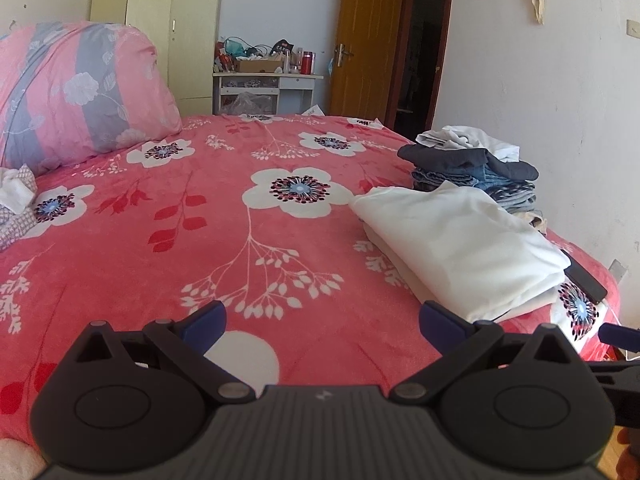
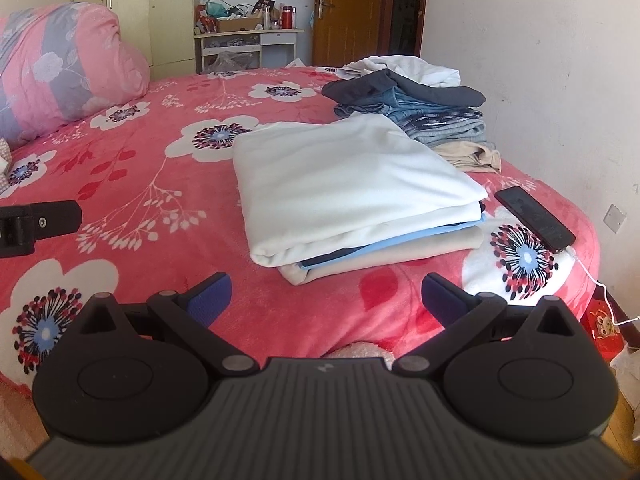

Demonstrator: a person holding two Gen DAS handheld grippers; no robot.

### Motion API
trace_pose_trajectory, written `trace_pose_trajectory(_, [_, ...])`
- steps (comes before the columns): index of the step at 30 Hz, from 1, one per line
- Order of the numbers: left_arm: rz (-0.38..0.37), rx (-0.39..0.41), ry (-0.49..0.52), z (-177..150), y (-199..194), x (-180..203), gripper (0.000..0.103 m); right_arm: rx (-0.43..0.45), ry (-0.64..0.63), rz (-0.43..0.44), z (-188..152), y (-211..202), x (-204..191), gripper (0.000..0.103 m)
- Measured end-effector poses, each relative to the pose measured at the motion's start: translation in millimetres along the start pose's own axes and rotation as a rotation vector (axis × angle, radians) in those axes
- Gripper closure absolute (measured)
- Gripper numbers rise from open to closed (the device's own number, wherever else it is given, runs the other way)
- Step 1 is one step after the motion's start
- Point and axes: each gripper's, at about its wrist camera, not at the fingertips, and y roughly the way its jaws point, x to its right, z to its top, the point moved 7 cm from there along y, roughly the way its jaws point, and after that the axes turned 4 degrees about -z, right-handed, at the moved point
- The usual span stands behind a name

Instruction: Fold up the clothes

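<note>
A neat stack of folded clothes, white on top (image 2: pixel 348 188) (image 1: pixel 468 248), lies on the red flowered bed cover (image 2: pixel 168 168) (image 1: pixel 200 220). Behind it rises a loose heap of unfolded clothes (image 2: pixel 404 92) (image 1: pixel 476 164): white, dark grey, blue denim and beige pieces. My right gripper (image 2: pixel 325 294) stands open just in front of the folded stack, with nothing between its blue pads. My left gripper (image 1: pixel 322 326) is open too, over bare cover left of the stack, holding nothing. The left gripper's tip also shows in the right wrist view (image 2: pixel 40 220).
A black phone (image 2: pixel 534 218) on a white cable lies by the bed's right edge. A pink and grey pillow (image 1: pixel 76 92) sits at the far left. The wall runs close along the right side. A cluttered desk (image 1: pixel 266 76) and wooden door (image 1: pixel 368 40) stand beyond the bed.
</note>
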Motion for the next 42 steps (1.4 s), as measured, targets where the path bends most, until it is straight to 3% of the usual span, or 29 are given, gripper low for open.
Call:
trace_pose_trajectory(14, [-0.039,0.003,-0.049,-8.8,-3.9,4.3,0.0,0.02,0.009,-0.013,-8.7,-11.6,6.7,0.001])
trace_pose_trajectory(26, [0.005,0.045,-0.01,-7.8,-7.5,8.3,0.0,0.037,0.012,-0.03,-9.5,-12.7,11.8,0.001])
trace_pose_trajectory(42, [0.002,0.004,0.066,-14.0,-0.3,20.1,0.0,0.029,0.013,-0.031,-10.4,-9.3,10.9,0.001])
